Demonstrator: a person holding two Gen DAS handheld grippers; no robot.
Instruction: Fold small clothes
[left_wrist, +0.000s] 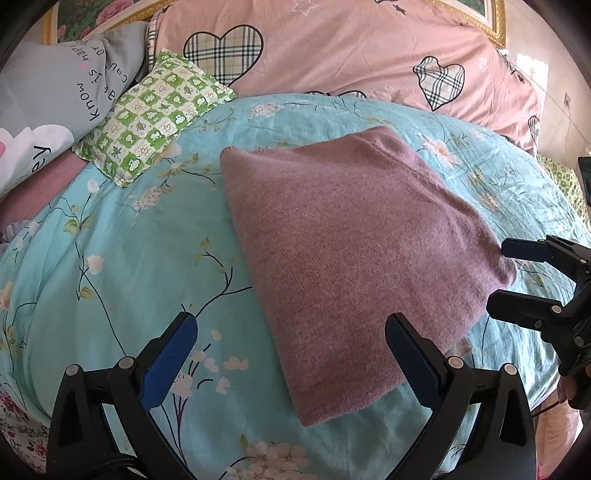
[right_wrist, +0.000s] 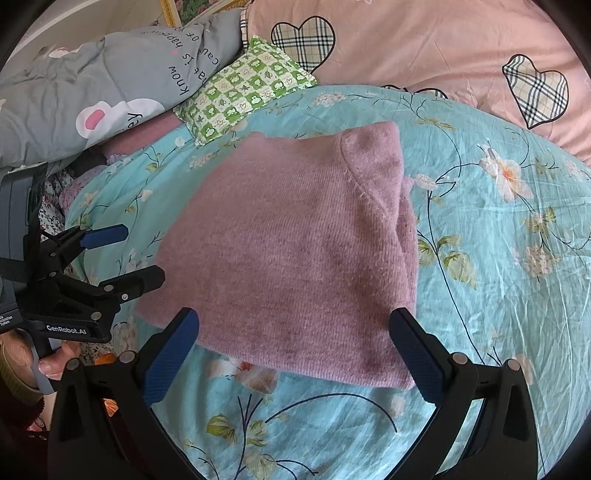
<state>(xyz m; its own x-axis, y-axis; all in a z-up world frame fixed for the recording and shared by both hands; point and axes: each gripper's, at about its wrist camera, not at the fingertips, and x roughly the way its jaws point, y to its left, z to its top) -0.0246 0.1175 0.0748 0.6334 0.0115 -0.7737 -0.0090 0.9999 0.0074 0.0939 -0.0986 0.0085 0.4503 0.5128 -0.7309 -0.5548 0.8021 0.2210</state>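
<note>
The folded mauve knitted garment (right_wrist: 295, 251) lies flat mid-bed on the turquoise floral bedsheet (right_wrist: 498, 295), long axis running away from the near edge. Right gripper (right_wrist: 293, 347), jaws apart and empty, straddles its near hem and is nearer; left gripper (left_wrist: 291, 349), jaws also apart, sits off its left edge.

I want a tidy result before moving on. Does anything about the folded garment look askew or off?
Mostly neat. The mauve knit garment lies folded flat on the teal floral sheet, but at its far right corner an under layer pokes out past the top fold. Both claws, left and right, are open and hold nothing.
</note>
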